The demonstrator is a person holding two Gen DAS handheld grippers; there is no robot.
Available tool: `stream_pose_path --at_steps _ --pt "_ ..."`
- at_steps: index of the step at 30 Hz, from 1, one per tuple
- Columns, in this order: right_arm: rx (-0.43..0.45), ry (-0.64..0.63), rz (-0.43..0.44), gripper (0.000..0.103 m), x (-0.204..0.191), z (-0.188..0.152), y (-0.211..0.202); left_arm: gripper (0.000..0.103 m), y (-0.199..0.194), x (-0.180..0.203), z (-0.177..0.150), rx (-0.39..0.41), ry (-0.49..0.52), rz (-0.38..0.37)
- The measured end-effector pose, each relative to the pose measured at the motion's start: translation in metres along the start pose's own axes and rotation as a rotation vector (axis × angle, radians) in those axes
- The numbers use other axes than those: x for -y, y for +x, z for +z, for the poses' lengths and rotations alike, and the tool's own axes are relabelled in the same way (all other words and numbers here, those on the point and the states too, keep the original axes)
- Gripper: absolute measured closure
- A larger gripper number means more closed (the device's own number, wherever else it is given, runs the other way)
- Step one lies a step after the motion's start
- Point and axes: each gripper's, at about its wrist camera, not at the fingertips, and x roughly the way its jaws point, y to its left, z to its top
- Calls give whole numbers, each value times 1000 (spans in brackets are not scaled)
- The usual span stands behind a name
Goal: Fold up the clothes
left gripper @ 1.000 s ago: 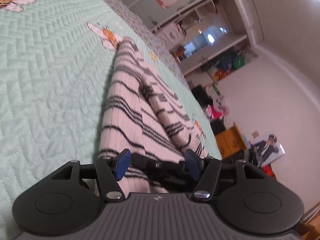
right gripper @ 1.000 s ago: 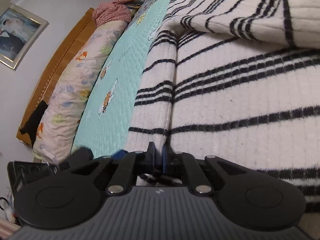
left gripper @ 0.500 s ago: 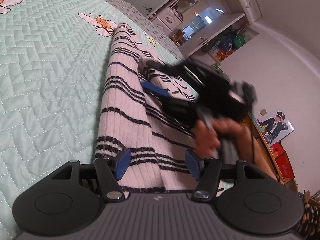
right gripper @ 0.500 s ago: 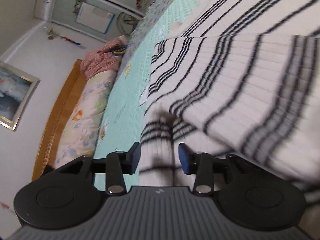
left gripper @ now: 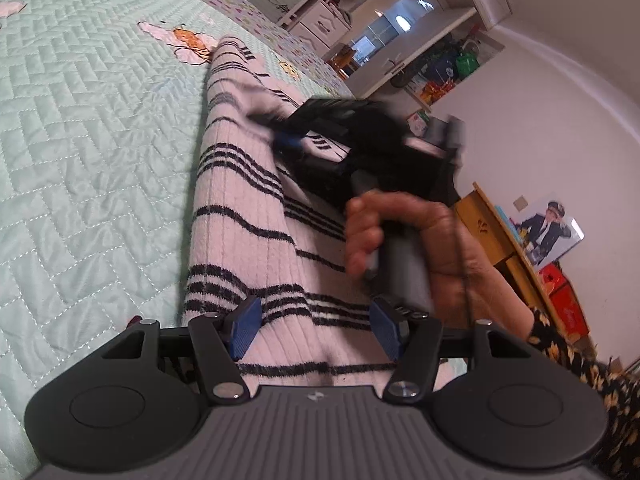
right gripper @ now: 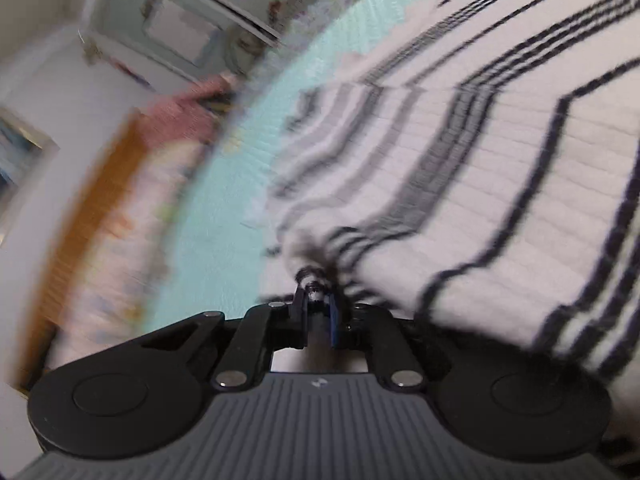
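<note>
Striped sweater (left gripper: 244, 216) lies on the bed's mint quilt (left gripper: 88, 128), white knit w/ black stripe groups, already narrowed lengthwise into a long band running away from the left wrist cam.

Right gripper (right gripper: 318, 312): jaws have just been closing, now narrow & pinched on a bunched nub of the sweater's edge (right gripper: 312, 280); knit puckers into the pads. Right view is heavily motion-blurred, so exact layer count in the pinch can't be told. Seen from the left cam, the right gripper (left gripper: 288, 142) sits over the far part of the band, person's hand (left gripper: 404, 236) wrapped on its handle, patterned sleeve (left gripper: 576, 364) behind. Grabbing the edge rather than the middle makes sense: an edge lifts as 1 flap and carries the fold line w/ it.

Left gripper (left gripper: 316, 332): jaws stand wide apart, blue pads (left gripper: 244, 324) either side of the near end of the sweater, cloth below & between them but pads not pressing. Looks like it's poised near that end, prob. to pin or take it next – a judgement only.

Risk: thick knit could slip from a small pinch when raised. Headboard (right gripper: 92, 208) & pillows beyond, blurred.
</note>
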Motion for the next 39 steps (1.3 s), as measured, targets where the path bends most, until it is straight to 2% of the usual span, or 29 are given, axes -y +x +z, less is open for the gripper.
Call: stream_pose_path --at_steps 2,5,8,10,11,17,19,21,22,28,35,38,39 --pt "7 -36 -4 96 1 -3 1 40 1 1 -1 0 10 5" --pt "-10 -5 14 93 4 -1 -7 40 2 -1 -1 2 4 6" --pt "-16 4 28 78 3 -6 -31 40 2 -3 -1 12 -8 10" --pt "0 -3 46 59 4 -18 -63 40 3 -1 -2 21 -10 17" --pt "11 -7 53 57 5 -24 -79 40 3 0 -2 26 -15 23" --pt "251 -8 -48 53 47 -54 -221 40 -7 6 -3 61 -64 57" --pt "315 111 -97 46 80 -54 -255 40 -13 9 -3 77 -92 56" --pt "348 250 -133 45 113 -51 -281 40 -14 13 -1 79 -118 52" --pt "344 327 -136 44 126 -51 -284 40 -14 15 -1 76 -128 52" --pt "304 510 -70 46 154 -48 -260 39 -3 38 -3 37 -117 60" --pt "399 563 -42 46 170 -35 -244 39 10 45 -8 -7 -106 92" --pt "402 569 -12 58 175 -31 -242 39 11 44 -9 -8 -125 98" --pt "400 572 0 76 177 -29 -242 39 9 44 -9 -7 -129 98"
